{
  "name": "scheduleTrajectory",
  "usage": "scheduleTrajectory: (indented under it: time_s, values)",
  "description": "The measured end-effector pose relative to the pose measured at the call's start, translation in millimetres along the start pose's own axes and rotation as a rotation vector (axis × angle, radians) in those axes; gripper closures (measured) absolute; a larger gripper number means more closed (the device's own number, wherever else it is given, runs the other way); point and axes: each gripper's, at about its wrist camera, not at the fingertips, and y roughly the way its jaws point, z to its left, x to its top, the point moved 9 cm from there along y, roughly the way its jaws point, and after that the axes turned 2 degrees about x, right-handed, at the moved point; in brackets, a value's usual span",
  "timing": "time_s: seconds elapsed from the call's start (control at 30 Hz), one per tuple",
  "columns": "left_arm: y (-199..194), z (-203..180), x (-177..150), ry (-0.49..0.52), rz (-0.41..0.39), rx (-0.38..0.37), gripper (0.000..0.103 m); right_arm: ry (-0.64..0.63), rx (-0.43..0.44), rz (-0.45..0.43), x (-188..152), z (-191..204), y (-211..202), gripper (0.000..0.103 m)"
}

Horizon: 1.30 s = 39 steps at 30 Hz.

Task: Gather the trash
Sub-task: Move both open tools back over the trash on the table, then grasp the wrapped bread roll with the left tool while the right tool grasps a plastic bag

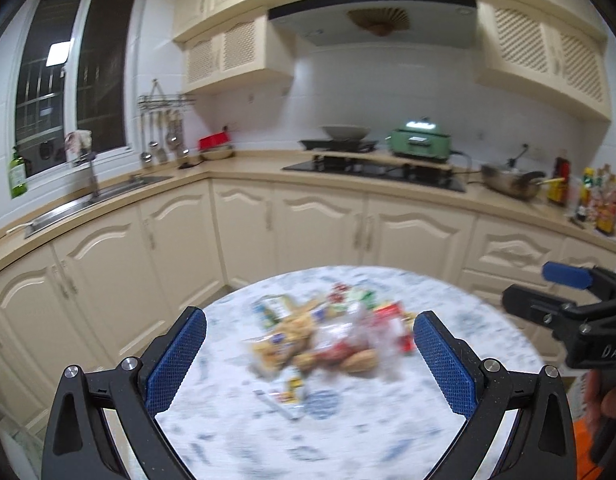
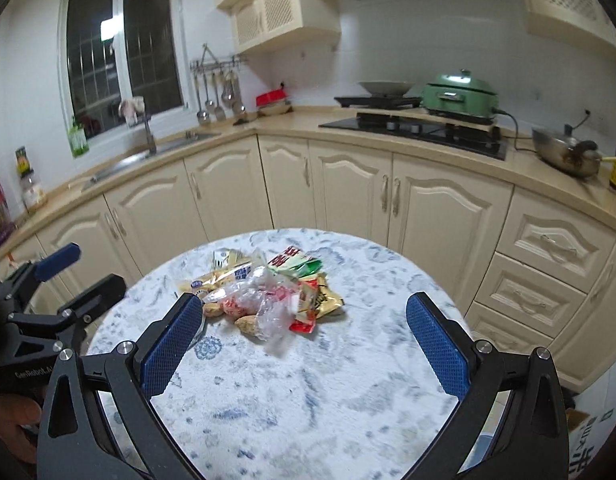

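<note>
A heap of trash [image 2: 268, 292] lies on a round marble-patterned table [image 2: 327, 400]: snack wrappers, a clear crumpled plastic bag [image 2: 268, 304], a green and red packet [image 2: 296, 264] and peanut shells. In the left wrist view the heap [image 1: 327, 344] is blurred, with small scraps [image 1: 292, 392] nearer me. My left gripper [image 1: 309, 340] is open and empty above the table, the heap showing between its fingers. My right gripper [image 2: 304, 320] is open and empty, just short of the heap. Each gripper also shows in the other's view, the right one [image 1: 567, 296] and the left one [image 2: 68, 280].
Cream kitchen cabinets [image 2: 347, 184] curve behind the table. The counter holds a sink [image 2: 148, 156], a black hob [image 2: 415, 128], a green cooker [image 2: 459, 96] and a steel wok [image 2: 567, 152]. A cardboard box [image 2: 583, 440] stands on the floor at the lower right.
</note>
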Motion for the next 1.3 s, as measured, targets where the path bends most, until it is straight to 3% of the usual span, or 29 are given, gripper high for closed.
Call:
scheduleTrajectory:
  time_s: [0.33,0.67,0.77,0.83,0.97,1.03,1.3]
  values:
    - [98.9,22.6,-11.3,0.011,0.140,0.034,0.001,-0.006,0.006,0.141,-20.5,16.1,83.9,0.000]
    - [212.3,23.0,-13.5,0.111,0.299,-0.066,0.001,0.019,0.036,0.204,-28.9,16.3,130.2,0.000]
    - [238.6,18.8,-17.7,0.131,0.344,-0.097,0.012,0.007,0.046,0.216,-29.1,17.7,138.2,0.000]
    - [253.4,19.1,-17.4,0.131,0.371,-0.133,0.038,-0.014,0.058,0.220,-28.2,22.1,143.1,0.000]
    - [263.6,20.5,-17.8,0.090,0.383,-0.177,0.053,-0.048,0.095,0.219,-26.7,35.0,153.1,0.000]
    - [260.2,22.9,-15.8,0.074,0.381,-0.193,0.069,-0.063,0.123,0.226,-27.0,43.2,159.7,0.000]
    - [255.4,39.2,-14.8,0.048,0.374,-0.189,0.071,-0.135,0.171,0.310,-39.0,64.9,197.5,0.003]
